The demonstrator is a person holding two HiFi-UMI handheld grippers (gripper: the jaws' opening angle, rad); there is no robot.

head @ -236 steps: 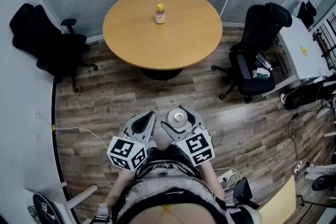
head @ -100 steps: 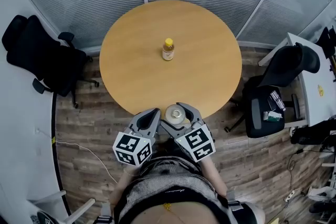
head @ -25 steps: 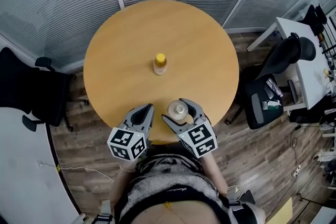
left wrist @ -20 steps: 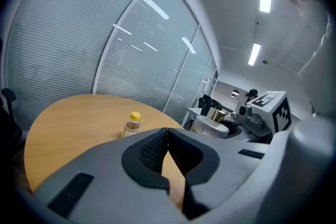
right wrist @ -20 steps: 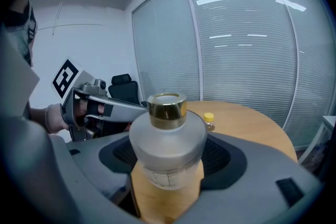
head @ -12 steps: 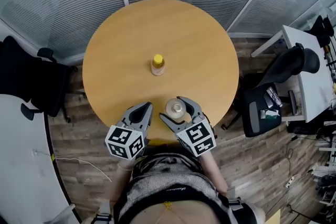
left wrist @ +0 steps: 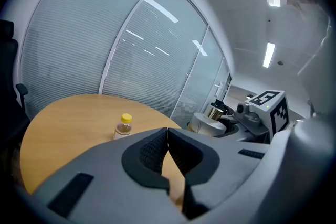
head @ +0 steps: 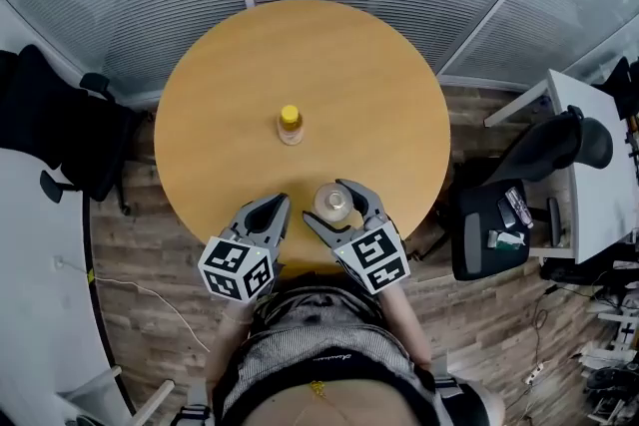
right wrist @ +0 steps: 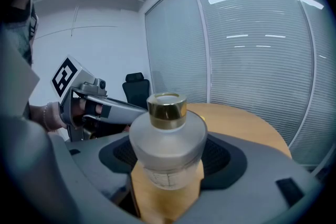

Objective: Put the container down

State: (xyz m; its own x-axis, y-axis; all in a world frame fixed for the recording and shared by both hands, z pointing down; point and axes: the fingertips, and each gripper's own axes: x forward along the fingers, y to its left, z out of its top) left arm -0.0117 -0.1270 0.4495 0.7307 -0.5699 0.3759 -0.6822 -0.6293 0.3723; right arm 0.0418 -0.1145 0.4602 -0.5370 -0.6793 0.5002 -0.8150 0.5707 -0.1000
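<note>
Clamping frosted container upright, mid-body between jaws: right claw.

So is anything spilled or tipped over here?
No, nothing stands out. The yellow-capped bottle stands upright on the round table, and the gold-capped container sits upright in the right hand-held gripper. The left hand-held gripper is shut and empty. No spills show.

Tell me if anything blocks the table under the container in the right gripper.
Nothing visible does. The table around the container, held by the right gripper, is bare; the yellow-capped bottle stands apart, nearer the middle.
</note>
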